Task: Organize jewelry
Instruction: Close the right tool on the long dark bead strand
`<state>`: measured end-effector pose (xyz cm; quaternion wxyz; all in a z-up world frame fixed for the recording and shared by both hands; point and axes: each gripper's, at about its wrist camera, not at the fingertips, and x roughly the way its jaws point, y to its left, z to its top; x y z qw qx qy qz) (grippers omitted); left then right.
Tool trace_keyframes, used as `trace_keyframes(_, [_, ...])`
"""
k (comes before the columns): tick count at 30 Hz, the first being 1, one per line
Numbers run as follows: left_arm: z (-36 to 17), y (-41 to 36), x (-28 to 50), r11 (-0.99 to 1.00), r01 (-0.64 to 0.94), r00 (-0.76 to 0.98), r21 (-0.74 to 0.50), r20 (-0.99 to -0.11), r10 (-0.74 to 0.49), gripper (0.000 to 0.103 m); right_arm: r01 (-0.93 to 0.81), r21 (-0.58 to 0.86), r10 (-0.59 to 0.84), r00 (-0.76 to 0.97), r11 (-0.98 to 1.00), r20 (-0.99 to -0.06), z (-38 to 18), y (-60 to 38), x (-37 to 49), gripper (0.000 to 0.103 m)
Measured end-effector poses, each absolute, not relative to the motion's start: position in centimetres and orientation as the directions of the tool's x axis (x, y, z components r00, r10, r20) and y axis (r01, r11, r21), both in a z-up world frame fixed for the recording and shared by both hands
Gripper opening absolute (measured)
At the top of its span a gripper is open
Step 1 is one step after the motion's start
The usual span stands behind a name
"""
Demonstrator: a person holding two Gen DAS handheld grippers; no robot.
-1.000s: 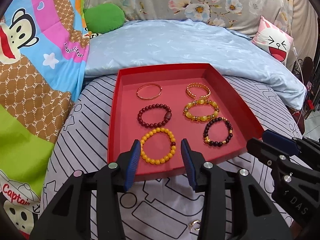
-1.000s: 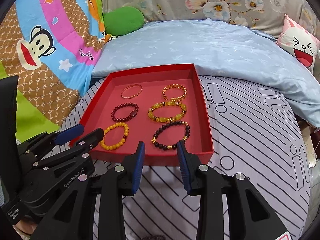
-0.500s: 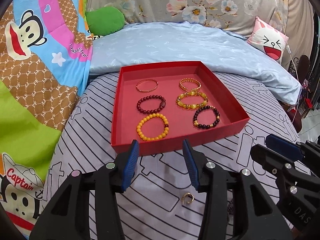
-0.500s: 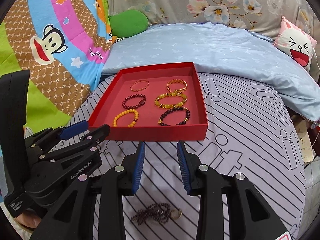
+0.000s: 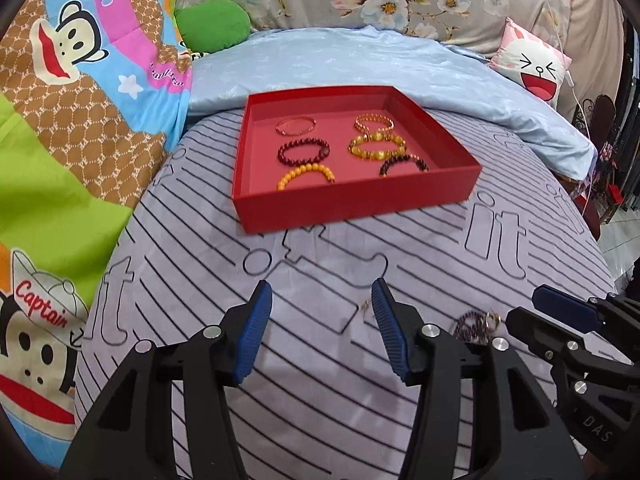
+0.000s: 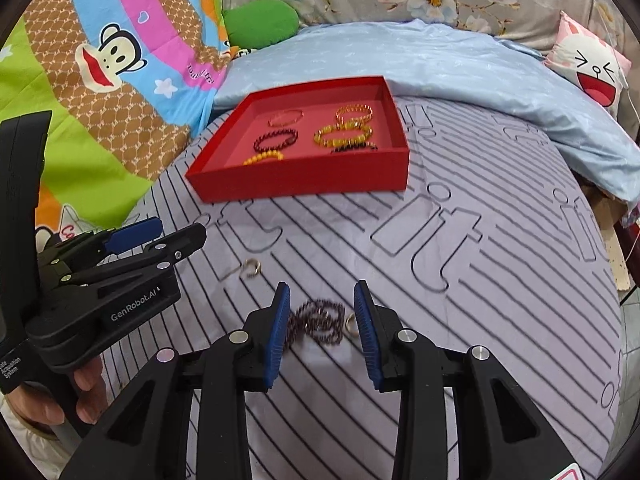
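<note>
The right gripper (image 6: 321, 322) is wide open and holds nothing; a dark purple bead bracelet (image 6: 318, 321) with a gold ring lies bunched on the striped bed sheet (image 6: 500, 300) between its fingers. The left gripper (image 5: 321, 330) is also wide open and empty, low over the sheet. A small gold ring (image 6: 252, 268) lies on the sheet to the left, near the left gripper. Farther away stands the red tray (image 5: 352, 200), with six bracelets in two columns. Behind it lies a light blue blanket (image 5: 360, 60).
</note>
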<state>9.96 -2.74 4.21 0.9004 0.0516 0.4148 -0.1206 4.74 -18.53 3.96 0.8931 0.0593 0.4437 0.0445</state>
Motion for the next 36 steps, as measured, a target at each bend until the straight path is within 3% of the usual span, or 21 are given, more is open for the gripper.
trace_keyframes(31, [0.5, 0.0, 7.7, 0.979, 0.198, 0.548, -0.056, -0.822, -0.158, 0.049, -0.031, 0.237, 0.218, 0.514, 0.971, -0.83, -0.4, -16.2, 6.1, 0.033])
trace_keyframes(32, [0.5, 0.1, 7.7, 0.979, 0.196, 0.546, -0.056, -0.823, -0.156, 0.049, -0.03, 0.231, 0.213, 0.511, 0.972, -0.833, -0.6, -16.1, 6.4, 0.031])
trace_keyframes(34, [0.3, 0.2, 7.7, 0.98, 0.192, 0.543, -0.059, -0.825, -0.156, 0.049, -0.027, 0.223, 0.206, 0.503, 0.974, -0.839, -1.0, -16.1, 6.7, 0.008])
trace_keyframes(36, [0.3, 0.3, 7.7, 0.98, 0.19, 0.541, -0.061, -0.826, -0.156, 0.049, -0.028, 0.239, 0.22, 0.508, 0.971, -0.833, -0.9, -16.4, 6.4, 0.007])
